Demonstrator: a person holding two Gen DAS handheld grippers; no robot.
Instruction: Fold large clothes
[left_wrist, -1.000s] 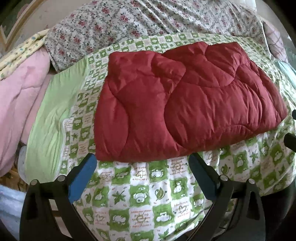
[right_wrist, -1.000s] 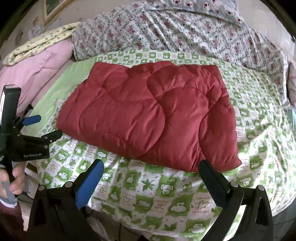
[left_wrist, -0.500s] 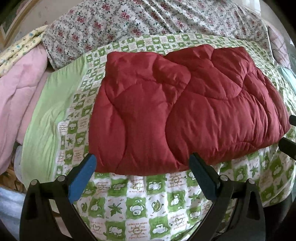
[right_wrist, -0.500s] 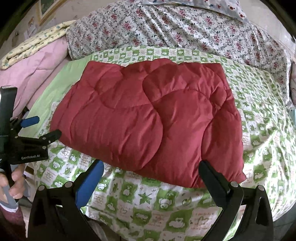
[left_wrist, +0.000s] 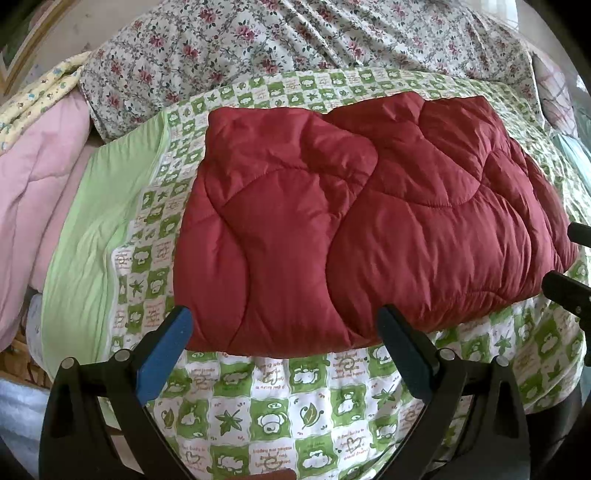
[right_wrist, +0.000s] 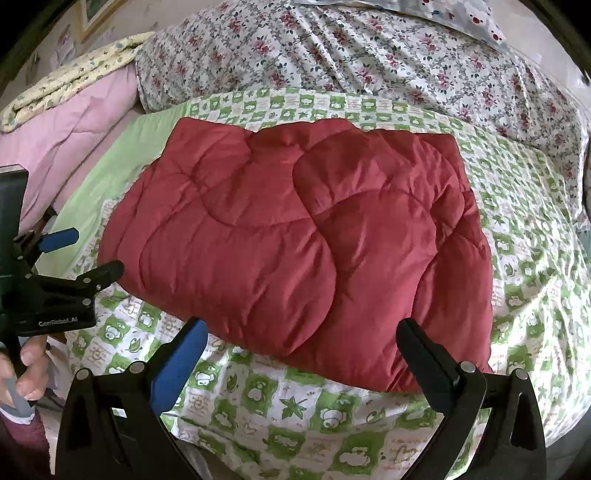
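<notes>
Red quilted garment (left_wrist: 369, 229): folded into padded rectangle, lying mid-bed near front edge of bed (left_wrist: 280, 406) | left tongs (left_wrist: 280, 332): wide open, empty | right tongs (right_wrist: 303, 343): wide open, empty | progress: largely folded; another fold possibly outstanding.

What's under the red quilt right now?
The red quilt lies on the green checked sheet, which shows all around it. Whatever is beneath its middle is covered; nothing pokes out.

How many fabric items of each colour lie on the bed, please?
Red quilted jacket: 1
Green checked sheet: 1
Floral cover: 1
Pink quilt: 1
Yellow cloth: 1
Total: 5
</notes>
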